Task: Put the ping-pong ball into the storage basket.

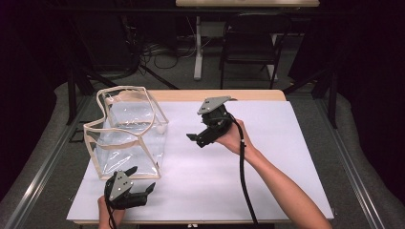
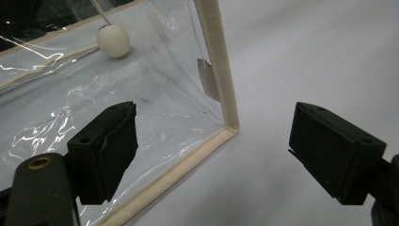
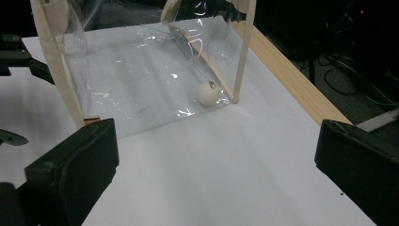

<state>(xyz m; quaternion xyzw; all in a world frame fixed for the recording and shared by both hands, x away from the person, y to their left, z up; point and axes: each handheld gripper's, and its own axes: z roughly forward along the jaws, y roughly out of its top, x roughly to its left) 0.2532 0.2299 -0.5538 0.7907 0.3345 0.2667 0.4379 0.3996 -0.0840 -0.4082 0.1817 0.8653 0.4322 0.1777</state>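
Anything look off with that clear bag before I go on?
The clear bag stands open, but its cream-trimmed rim is buckled and bends inward instead of holding a neat rectangle, and its plastic walls are creased. The white ball sits inside, in a bottom corner. Nothing looks spilled or torn. Both grippers are open and apart from the bag.

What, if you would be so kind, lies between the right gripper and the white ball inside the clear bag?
Bare white table cover, then the clear bag wall; the white ball sits behind it. The right gripper view shows this.
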